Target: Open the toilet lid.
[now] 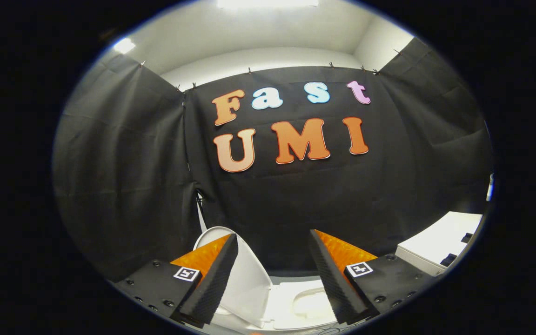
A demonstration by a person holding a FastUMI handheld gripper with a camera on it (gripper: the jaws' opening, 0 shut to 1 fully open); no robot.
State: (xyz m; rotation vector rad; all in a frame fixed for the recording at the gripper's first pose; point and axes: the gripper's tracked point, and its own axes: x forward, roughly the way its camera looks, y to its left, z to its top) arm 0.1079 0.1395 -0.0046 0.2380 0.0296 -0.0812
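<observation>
Spread wide with nothing between its fingers, the tool (272, 246) hangs above the white toilet bowl (305, 302). Beyond the left finger, the white plastic toilet lid (244, 274) stands raised against the black cloth wall (296, 204).

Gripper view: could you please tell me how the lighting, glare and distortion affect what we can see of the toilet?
In the gripper view, fisheye bending curves the cloth wall; a ceiling light glares above; the toilet bowl between the open gripper fingers is washed out, while the raised lid stays readable.
</observation>
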